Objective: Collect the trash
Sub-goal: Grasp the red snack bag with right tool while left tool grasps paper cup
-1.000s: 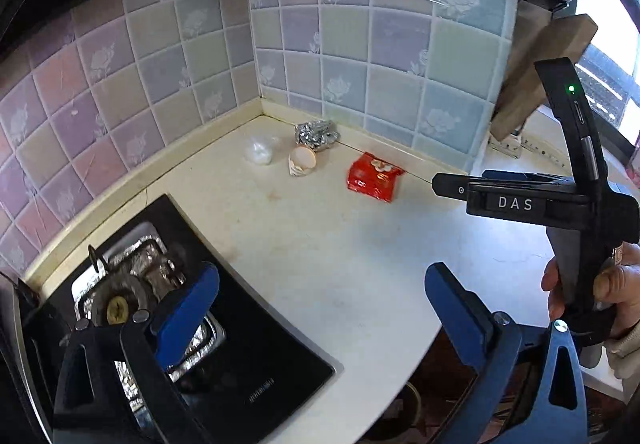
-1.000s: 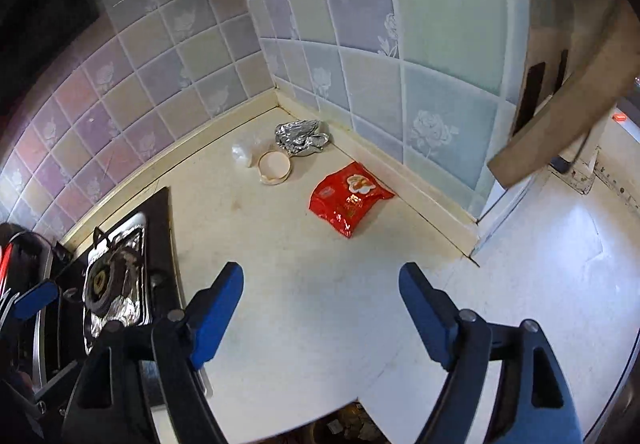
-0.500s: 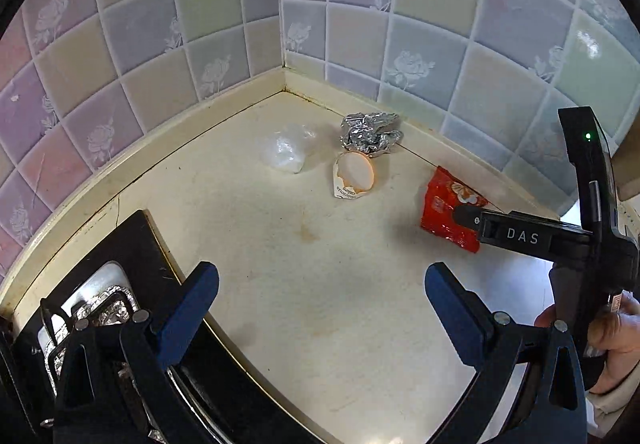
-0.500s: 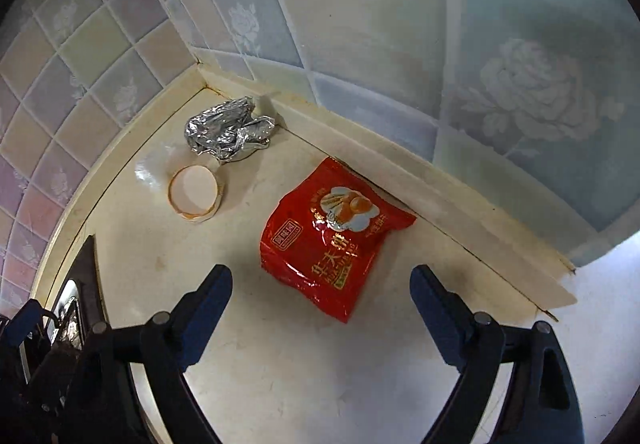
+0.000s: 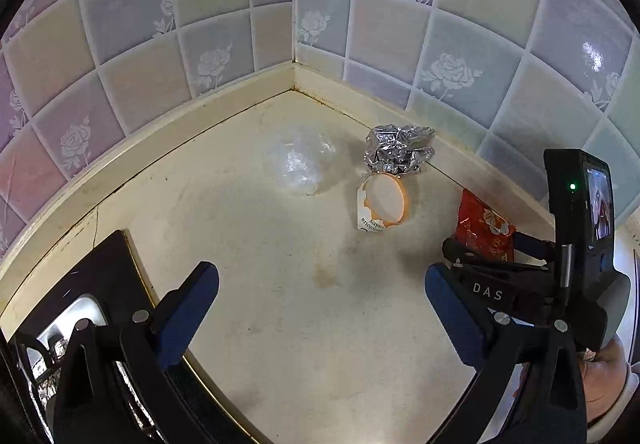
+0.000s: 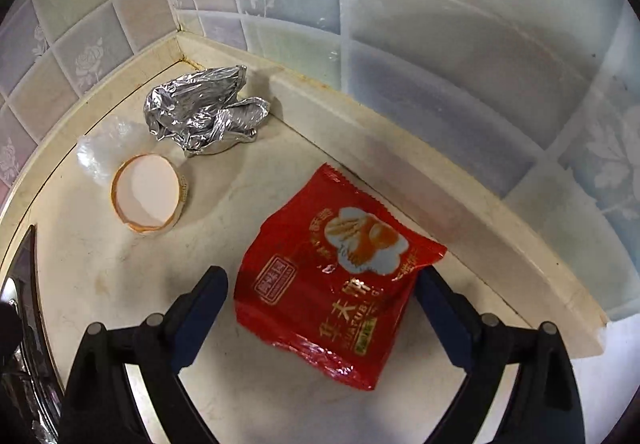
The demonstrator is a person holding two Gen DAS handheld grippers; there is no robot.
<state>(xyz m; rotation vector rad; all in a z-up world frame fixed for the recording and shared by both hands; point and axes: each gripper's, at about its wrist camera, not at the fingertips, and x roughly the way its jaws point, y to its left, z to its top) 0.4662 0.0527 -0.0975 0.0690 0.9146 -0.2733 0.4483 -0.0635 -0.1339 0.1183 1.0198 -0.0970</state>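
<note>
The left wrist camera looks down over its own fingers (image 5: 204, 284) at the counter corner (image 5: 294, 89) from a little way back. The right wrist camera sits much lower and closer, right above the red snack packet (image 6: 340, 276), facing the same corner (image 6: 182, 51). Both views share the crumpled foil (image 5: 396, 149) (image 6: 204, 109), the paper cup (image 5: 382, 201) (image 6: 146, 193) and the packet (image 5: 482, 228).
</note>
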